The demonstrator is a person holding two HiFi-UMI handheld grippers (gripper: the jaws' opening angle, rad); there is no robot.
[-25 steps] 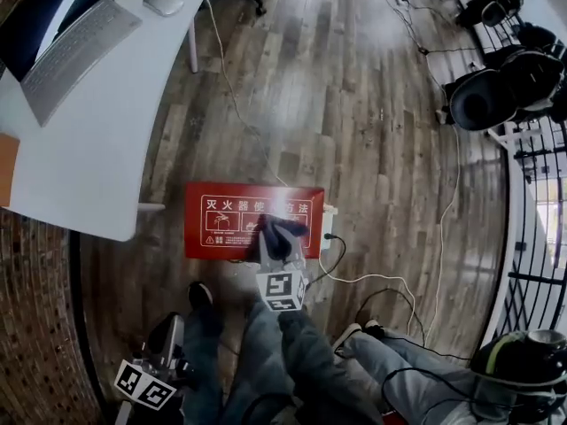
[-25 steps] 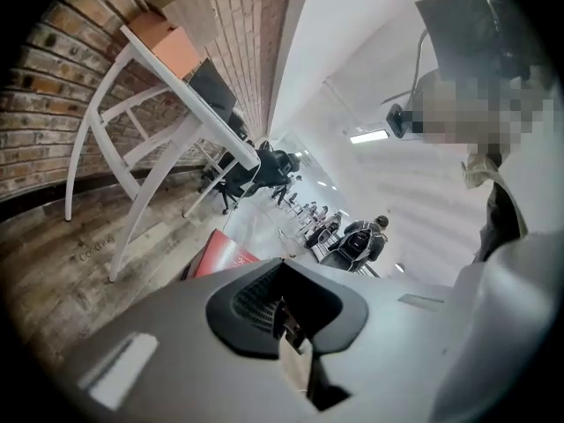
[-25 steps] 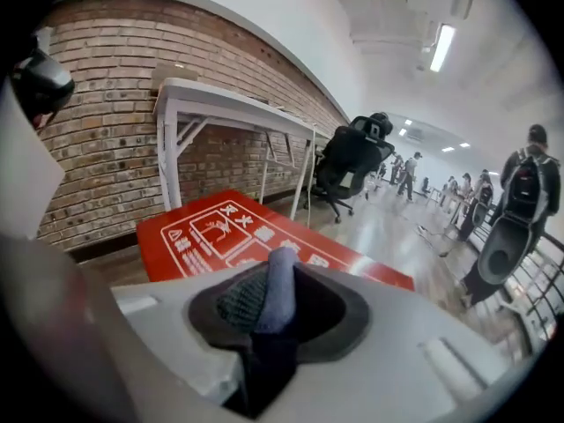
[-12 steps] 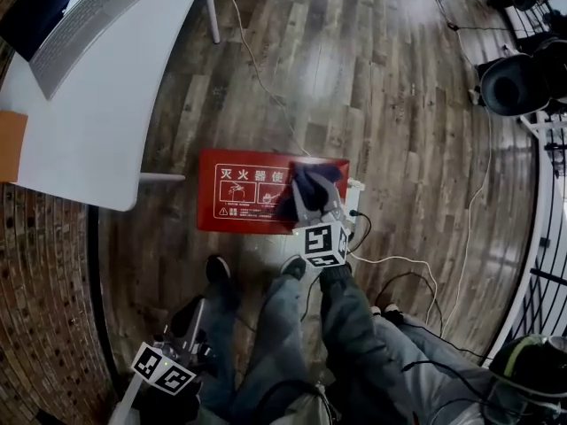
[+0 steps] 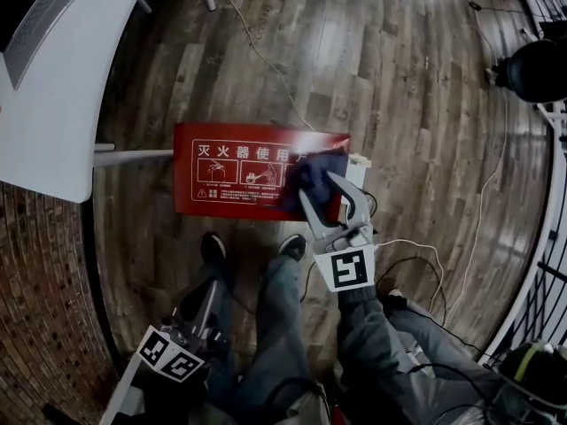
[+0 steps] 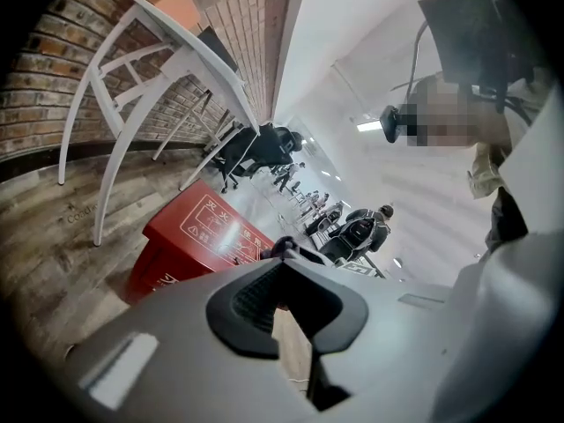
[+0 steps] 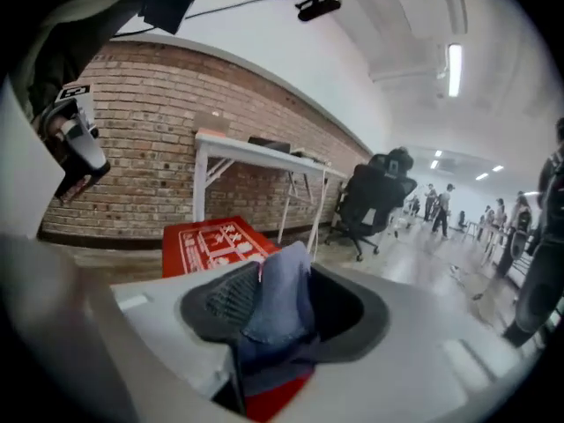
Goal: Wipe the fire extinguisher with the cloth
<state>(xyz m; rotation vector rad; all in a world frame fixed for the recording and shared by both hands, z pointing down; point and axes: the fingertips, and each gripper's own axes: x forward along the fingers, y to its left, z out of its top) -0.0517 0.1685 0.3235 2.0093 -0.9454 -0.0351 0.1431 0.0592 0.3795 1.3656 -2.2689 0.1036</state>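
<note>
A red fire extinguisher box (image 5: 230, 171) with white print lies flat on the wooden floor; it also shows in the left gripper view (image 6: 198, 236) and the right gripper view (image 7: 211, 241). My right gripper (image 5: 330, 184) hovers over the box's right end. Its jaws have just been opening, and the dark blue cloth (image 5: 314, 173) still stands between them, leaning on the left pad with a gap to the other (image 7: 282, 298). My left gripper (image 5: 202, 297) hangs low at the bottom left, away from the box, with a narrow gap and nothing between its jaws.
A white table (image 5: 53, 122) stands at the upper left beside a brick wall (image 5: 35, 282). A white power strip (image 5: 357, 162) and cables (image 5: 266, 60) lie by the box. The person's legs and shoes (image 5: 213, 251) are just below it. Office chairs (image 5: 540, 69) stand at the far right.
The right gripper has carried the cloth toward the box's right end and its jaws have spread. The left gripper has stayed low at the bottom left. The head view has tilted further down.
</note>
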